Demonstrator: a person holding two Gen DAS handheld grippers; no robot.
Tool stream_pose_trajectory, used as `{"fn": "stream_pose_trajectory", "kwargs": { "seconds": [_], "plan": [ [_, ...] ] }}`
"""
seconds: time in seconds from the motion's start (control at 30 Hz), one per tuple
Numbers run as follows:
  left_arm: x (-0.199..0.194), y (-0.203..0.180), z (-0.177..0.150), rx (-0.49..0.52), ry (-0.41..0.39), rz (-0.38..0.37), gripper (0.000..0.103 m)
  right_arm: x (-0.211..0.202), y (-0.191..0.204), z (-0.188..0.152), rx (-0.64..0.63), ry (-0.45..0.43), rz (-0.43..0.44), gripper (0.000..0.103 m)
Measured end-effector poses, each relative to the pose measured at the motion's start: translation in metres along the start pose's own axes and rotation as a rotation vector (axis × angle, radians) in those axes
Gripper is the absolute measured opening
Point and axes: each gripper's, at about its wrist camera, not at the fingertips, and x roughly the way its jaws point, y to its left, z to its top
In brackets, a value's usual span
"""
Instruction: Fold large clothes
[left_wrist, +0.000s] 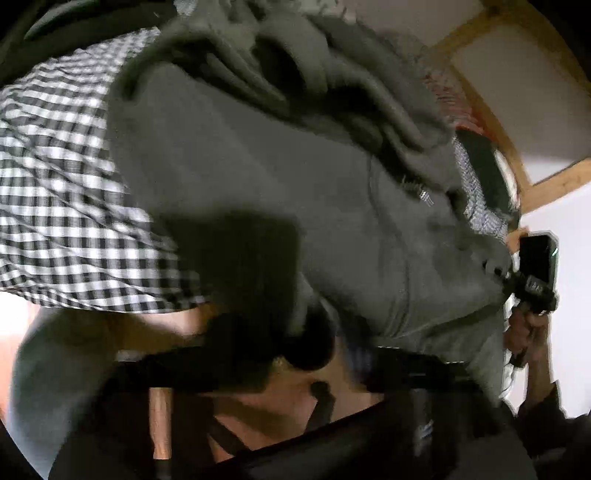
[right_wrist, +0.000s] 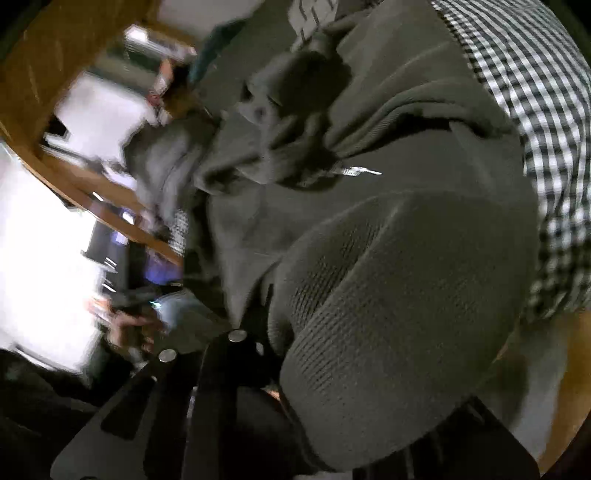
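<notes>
A large grey zip sweatshirt lies rumpled on a black-and-white checked cloth. Its zip pull shows near the middle. My left gripper is shut on the garment's near hem, and the fabric drapes over its fingers. In the right wrist view the ribbed hem of the sweatshirt folds over my right gripper, which is shut on it; most of its fingers are hidden. The right gripper's body, held by a hand, shows at the garment's right corner in the left wrist view.
The checked cloth covers the surface beyond the garment. A wooden frame and a white wall stand behind. Other clothes lie bunched at the far side. Bare wood shows under the near edge.
</notes>
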Motion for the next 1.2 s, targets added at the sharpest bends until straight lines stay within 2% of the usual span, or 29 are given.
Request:
{"fn": "stream_pose_trajectory", "kwargs": {
  "seconds": [0.03, 0.17, 0.2, 0.27, 0.3, 0.33, 0.37, 0.43, 0.5, 0.57, 0.63, 0.67, 0.7, 0.73, 0.77, 0.87, 0.97, 1.0, 1.03, 1.1, 1.2],
  "plan": [
    [-0.014, 0.006, 0.002, -0.029, -0.023, -0.062, 0.01, -0.006, 0.002, -0.004, 0.013, -0.022, 0.045, 0.015],
    [-0.053, 0.017, 0.008, -0.064, -0.034, -0.213, 0.01, -0.035, 0.021, -0.01, 0.002, -0.11, 0.174, 0.015],
    [-0.058, 0.017, 0.009, -0.061, -0.025, -0.249, 0.01, -0.04, 0.028, -0.008, -0.005, -0.122, 0.195, 0.015],
    [-0.061, 0.015, 0.009, -0.026, 0.07, -0.331, 0.013, -0.048, 0.04, -0.006, -0.026, -0.151, 0.239, 0.015],
    [-0.061, 0.015, 0.009, -0.011, 0.094, -0.331, 0.014, -0.046, 0.047, -0.004, -0.028, -0.153, 0.255, 0.015],
    [-0.052, 0.018, 0.008, -0.008, 0.129, -0.312, 0.022, -0.044, 0.05, 0.0, -0.037, -0.147, 0.259, 0.015],
    [-0.041, 0.021, 0.009, -0.007, 0.146, -0.282, 0.034, -0.041, 0.052, 0.002, -0.047, -0.135, 0.247, 0.015],
    [-0.012, 0.04, 0.008, -0.05, 0.171, -0.155, 0.046, -0.032, 0.053, 0.005, -0.051, -0.119, 0.238, 0.015],
    [0.003, 0.053, 0.005, -0.082, 0.156, -0.083, 0.052, -0.029, 0.051, 0.005, -0.037, -0.129, 0.258, 0.015],
    [0.014, 0.061, 0.001, -0.098, 0.112, -0.053, 0.08, -0.031, 0.049, 0.003, -0.031, -0.141, 0.271, 0.015],
    [0.019, 0.058, -0.001, -0.09, 0.053, -0.009, 0.083, -0.032, 0.046, 0.001, -0.025, -0.142, 0.268, 0.015],
    [0.02, 0.056, -0.001, -0.066, 0.053, 0.02, 0.076, -0.032, 0.044, 0.0, -0.02, -0.141, 0.265, 0.015],
    [0.019, 0.052, 0.0, -0.042, 0.05, 0.053, 0.062, -0.032, 0.043, 0.0, -0.017, -0.142, 0.261, 0.015],
    [0.017, 0.053, 0.001, -0.023, 0.046, 0.128, 0.029, -0.033, 0.041, -0.001, -0.015, -0.142, 0.257, 0.015],
    [0.014, 0.055, 0.002, -0.024, 0.037, 0.118, 0.023, -0.033, 0.04, -0.001, -0.014, -0.143, 0.248, 0.015],
    [-0.017, 0.062, 0.002, -0.05, 0.01, -0.001, 0.015, -0.037, 0.041, 0.0, -0.009, -0.158, 0.236, 0.015],
    [-0.065, 0.063, 0.005, -0.064, -0.06, -0.163, 0.01, -0.054, 0.047, 0.0, -0.022, -0.218, 0.231, 0.015],
    [-0.088, 0.072, 0.011, -0.096, -0.112, -0.248, 0.01, -0.063, 0.047, 0.001, -0.028, -0.26, 0.242, 0.015],
    [-0.109, 0.085, 0.01, -0.118, -0.141, -0.301, 0.009, -0.067, 0.045, 0.003, -0.029, -0.277, 0.252, 0.015],
    [-0.136, 0.095, 0.024, -0.139, -0.192, -0.385, 0.009, -0.073, 0.04, 0.009, -0.022, -0.319, 0.299, 0.015],
    [-0.16, 0.099, 0.044, -0.109, -0.225, -0.444, 0.009, -0.078, 0.039, 0.027, -0.034, -0.354, 0.399, 0.015]
  ]
}}
